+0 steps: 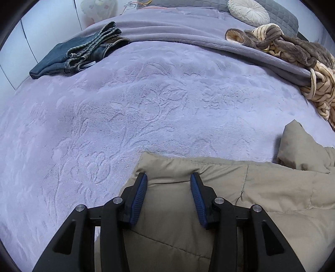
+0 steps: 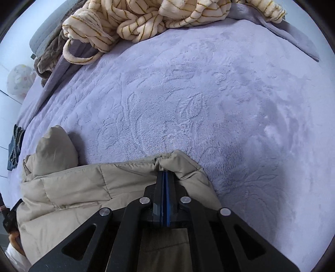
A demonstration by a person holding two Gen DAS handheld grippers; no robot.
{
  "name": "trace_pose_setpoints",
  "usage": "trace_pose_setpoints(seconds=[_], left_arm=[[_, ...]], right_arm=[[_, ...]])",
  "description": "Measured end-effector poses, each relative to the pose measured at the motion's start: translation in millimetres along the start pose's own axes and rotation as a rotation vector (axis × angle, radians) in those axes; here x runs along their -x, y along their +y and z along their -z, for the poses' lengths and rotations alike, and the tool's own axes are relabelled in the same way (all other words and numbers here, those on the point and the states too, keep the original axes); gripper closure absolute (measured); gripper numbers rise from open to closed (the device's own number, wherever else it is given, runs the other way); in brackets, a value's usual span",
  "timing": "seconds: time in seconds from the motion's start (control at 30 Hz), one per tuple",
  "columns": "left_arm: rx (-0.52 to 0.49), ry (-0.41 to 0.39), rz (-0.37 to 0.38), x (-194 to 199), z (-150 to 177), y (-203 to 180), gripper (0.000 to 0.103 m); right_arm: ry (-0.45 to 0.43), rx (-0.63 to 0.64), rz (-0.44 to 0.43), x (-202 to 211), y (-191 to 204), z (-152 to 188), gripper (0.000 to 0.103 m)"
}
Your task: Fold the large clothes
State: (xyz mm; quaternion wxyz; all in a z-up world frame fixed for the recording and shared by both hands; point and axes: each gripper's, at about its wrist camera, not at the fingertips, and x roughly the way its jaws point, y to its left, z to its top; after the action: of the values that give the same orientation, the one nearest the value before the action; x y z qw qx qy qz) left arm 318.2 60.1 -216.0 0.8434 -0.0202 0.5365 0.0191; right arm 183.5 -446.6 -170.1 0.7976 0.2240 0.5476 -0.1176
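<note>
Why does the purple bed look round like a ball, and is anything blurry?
Left wrist view: the fisheye lens bulges the purple blanket and darkens the corners; the jeans look sharp. Right wrist view: same bulge, soft even light, a faint shadow beside the beige jacket; nothing looks blurred, no glare.

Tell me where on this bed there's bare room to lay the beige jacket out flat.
The wide middle of the lilac blanket is free, between the folded jeans, the striped fleece heap and the beige jacket. It is crowded by the round pillow and along the fleece side.
</note>
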Motion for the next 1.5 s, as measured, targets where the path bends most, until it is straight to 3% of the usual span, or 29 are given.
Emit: trace_pose_setpoints(seconds=[0.1,0.17,0.2,0.23,0.27,0.3,0.53,0.6,0.63,0.9,1.13,1.5], left_arm=[[-0.022,-0.005,0.002,25,5,3,0.057],[-0.038,-0.013,0.007,42,11,5,0.057],[-0.044,-0.016,0.01,50,15,6,0.057],[-0.049,-0.016,0.015,58,20,7,0.047],[-0.049,-0.014,0.017,66,26,8,0.031],[-0.046,-0.023,0.017,74,32,10,0.029],[-0.041,0.019,0.061,108,71,12,0.028],[-0.041,0.018,0.051,117,82,12,0.003],[-0.036,0.002,0.036,123,87,12,0.0],[-0.023,0.072,0.044,143,122,18,0.0],[-0.018,0.134,0.041,149,154,17,0.0],[0.017,0.207,0.028,153,189,20,0.0]], right_arm=[[-0.006,0.009,-0.003,21,4,6,0.09],[-0.023,0.005,-0.031,39,5,14,0.069],[-0.029,-0.001,-0.046,48,5,18,0.064],[-0.036,-0.009,-0.062,57,5,23,0.06],[-0.04,-0.012,-0.073,64,6,28,0.06],[-0.041,-0.014,-0.084,71,7,35,0.06],[-0.002,-0.043,-0.129,95,8,80,0.058],[0.008,-0.055,-0.139,100,8,92,0.057],[0.014,-0.059,-0.142,103,8,98,0.054],[0.054,-0.091,-0.16,123,5,147,0.043],[0.081,-0.133,-0.188,132,1,182,0.024],[0.153,-0.246,-0.253,126,-9,219,0.016]])
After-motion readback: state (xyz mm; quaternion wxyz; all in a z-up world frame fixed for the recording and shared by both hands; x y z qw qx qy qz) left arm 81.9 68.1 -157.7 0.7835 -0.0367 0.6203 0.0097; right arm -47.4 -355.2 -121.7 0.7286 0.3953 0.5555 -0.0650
